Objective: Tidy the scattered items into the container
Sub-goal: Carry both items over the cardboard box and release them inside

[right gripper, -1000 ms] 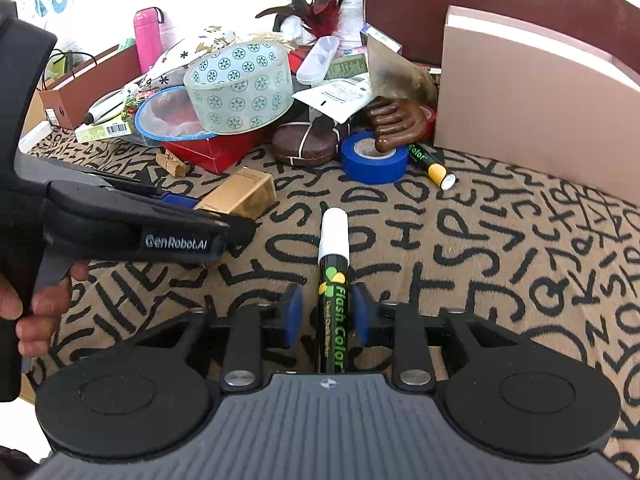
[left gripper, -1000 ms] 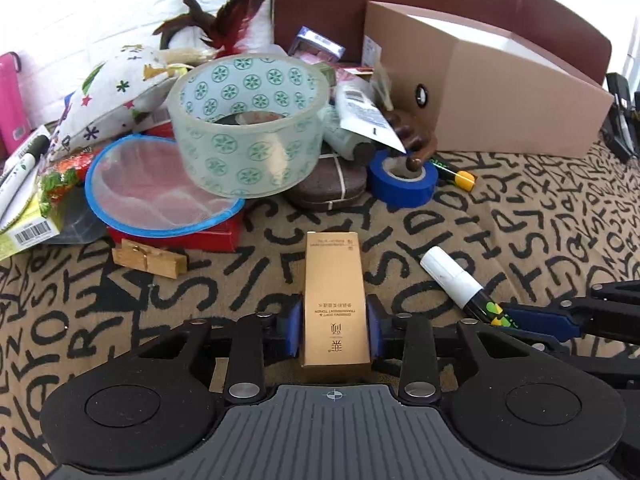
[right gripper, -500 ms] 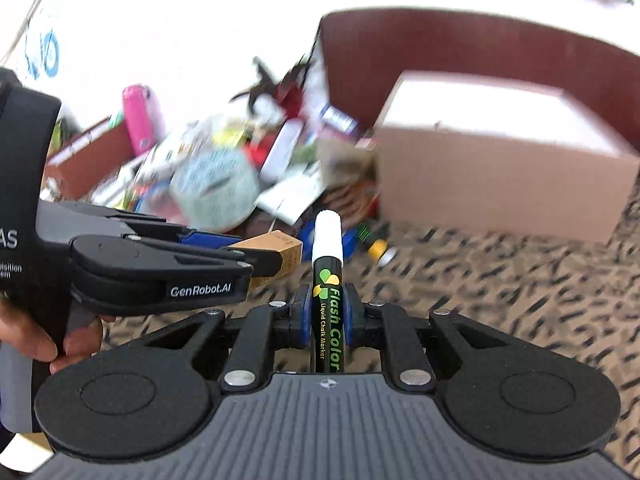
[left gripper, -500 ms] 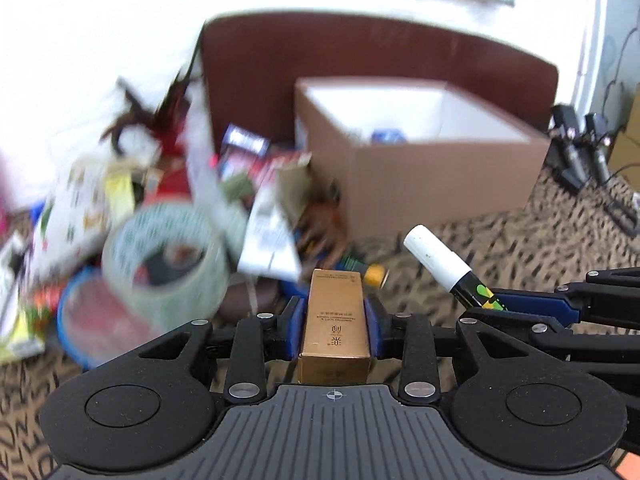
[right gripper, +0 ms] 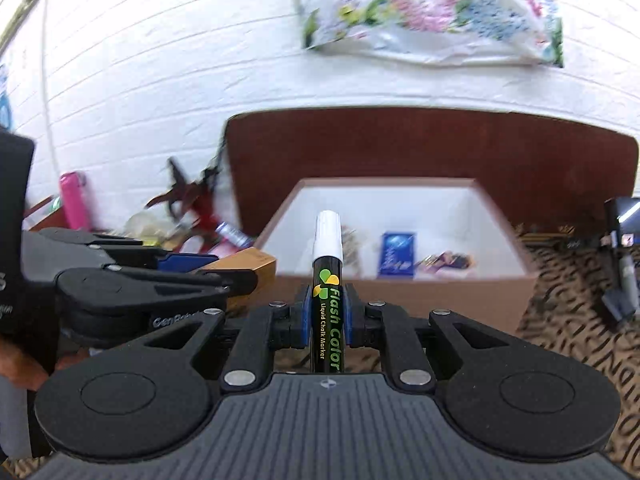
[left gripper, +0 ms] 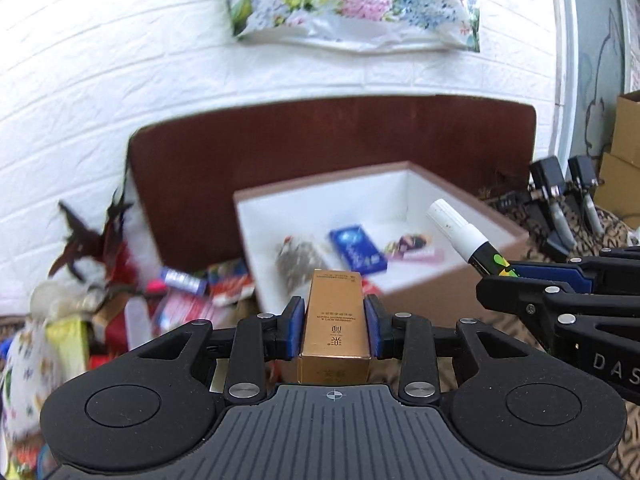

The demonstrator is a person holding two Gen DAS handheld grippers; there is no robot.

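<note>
Clamping glossy gold rectangular carton (left gripper: 335,328), left gripper (left gripper: 335,328); right gripper (right gripper: 327,320) pinching cylindrical black white-capped chalk marker (right gripper: 329,280); open white-lined brown cardboard box (right gripper: 404,292) beyond.

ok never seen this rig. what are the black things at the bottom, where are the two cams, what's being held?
No robot arm here: a person carries a handheld two-finger gripper in each hand, and each has a fisheye camera looking forward along its fingers. The black shapes at the bottom are each gripper's own body.

In the left wrist view, the left gripper is shut on a gold carton. In the right wrist view, the right gripper is shut on a chalk marker with a white cap. Each gripper also shows at the other view's edge.

Ahead is an open brown box, white inside, with a blue packet and a few small items in it. A blurred clutter pile lies to its left, on a letter-patterned cloth.
</note>
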